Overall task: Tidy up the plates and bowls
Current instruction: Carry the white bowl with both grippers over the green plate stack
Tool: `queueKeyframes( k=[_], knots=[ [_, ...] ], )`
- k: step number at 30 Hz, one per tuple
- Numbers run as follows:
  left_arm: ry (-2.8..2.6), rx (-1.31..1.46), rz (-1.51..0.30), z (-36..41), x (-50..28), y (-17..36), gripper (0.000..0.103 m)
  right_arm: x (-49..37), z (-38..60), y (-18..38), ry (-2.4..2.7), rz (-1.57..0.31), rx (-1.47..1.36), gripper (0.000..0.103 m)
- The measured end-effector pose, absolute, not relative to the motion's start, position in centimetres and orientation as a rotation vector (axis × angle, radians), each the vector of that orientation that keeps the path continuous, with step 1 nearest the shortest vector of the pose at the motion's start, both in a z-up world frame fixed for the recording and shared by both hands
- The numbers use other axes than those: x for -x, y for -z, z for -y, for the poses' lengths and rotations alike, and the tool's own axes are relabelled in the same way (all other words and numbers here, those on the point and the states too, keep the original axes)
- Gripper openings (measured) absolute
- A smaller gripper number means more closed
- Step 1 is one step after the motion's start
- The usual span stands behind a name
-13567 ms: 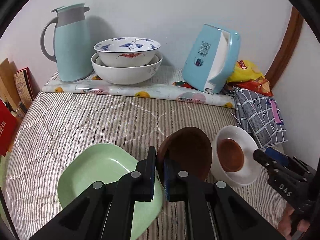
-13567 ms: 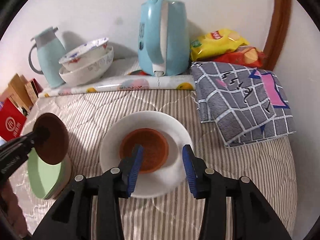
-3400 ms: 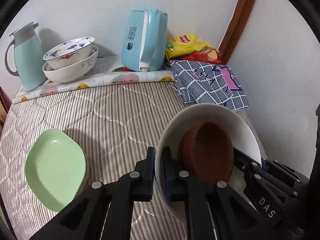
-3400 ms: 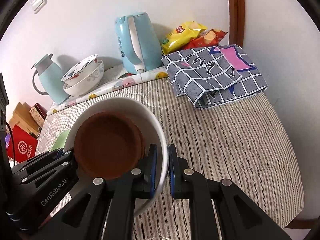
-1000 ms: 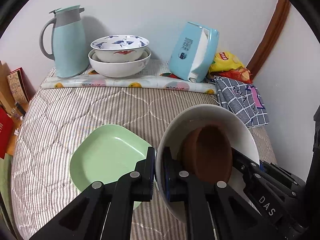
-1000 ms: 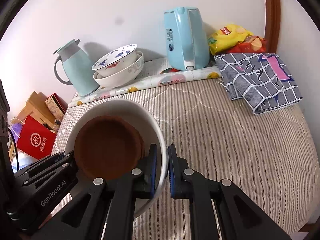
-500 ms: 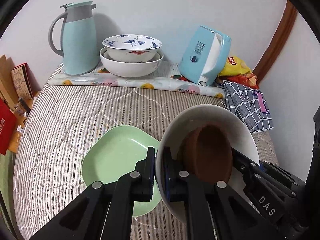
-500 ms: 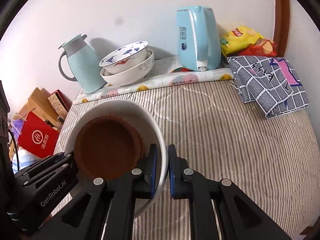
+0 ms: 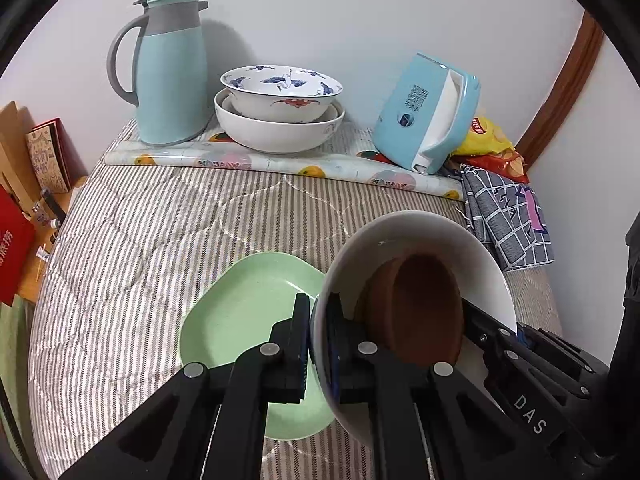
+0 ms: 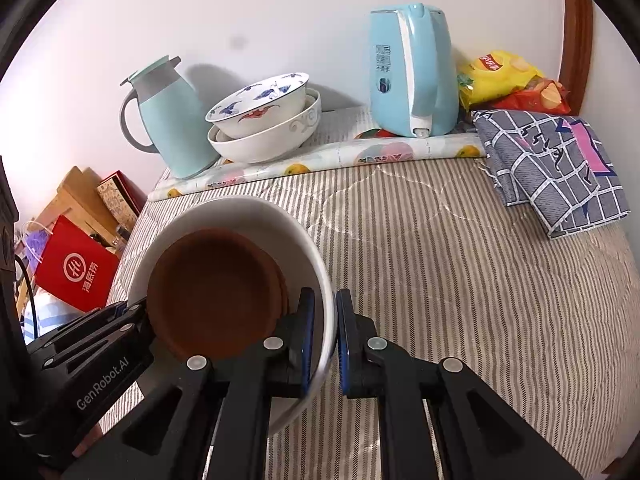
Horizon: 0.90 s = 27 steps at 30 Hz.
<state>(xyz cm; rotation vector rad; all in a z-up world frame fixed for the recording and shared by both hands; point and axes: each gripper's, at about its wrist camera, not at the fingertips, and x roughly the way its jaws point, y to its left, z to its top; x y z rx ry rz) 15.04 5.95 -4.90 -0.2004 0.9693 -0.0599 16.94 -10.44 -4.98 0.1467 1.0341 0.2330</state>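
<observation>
The white plate (image 9: pixel 420 236) with brown saucers (image 9: pixel 424 308) stacked inside it is held up in the air over the striped quilted bedcover (image 9: pixel 160 232), partly above the green square plate (image 9: pixel 248 312) that lies flat on the cover. The left gripper (image 9: pixel 319 334) is clenched on the plate's left rim and the right gripper (image 10: pixel 322 334) is clenched on its opposite rim. Against the wall sit two nested bowls (image 9: pixel 280 116), between a pale blue thermal jug (image 9: pixel 168 76) and a blue electric kettle (image 9: pixel 428 112).
</observation>
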Motion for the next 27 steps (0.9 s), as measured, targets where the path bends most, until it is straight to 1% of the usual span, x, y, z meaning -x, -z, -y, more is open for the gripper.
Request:
queueKeyframes(
  k=[27],
  knots=[
    [0.009, 0.219, -0.986, -9.0, -15.9, 6.1, 0.008, -18.4, 7.2, 6.3, -0.286, -1.053, -0.124, 0.01]
  ],
)
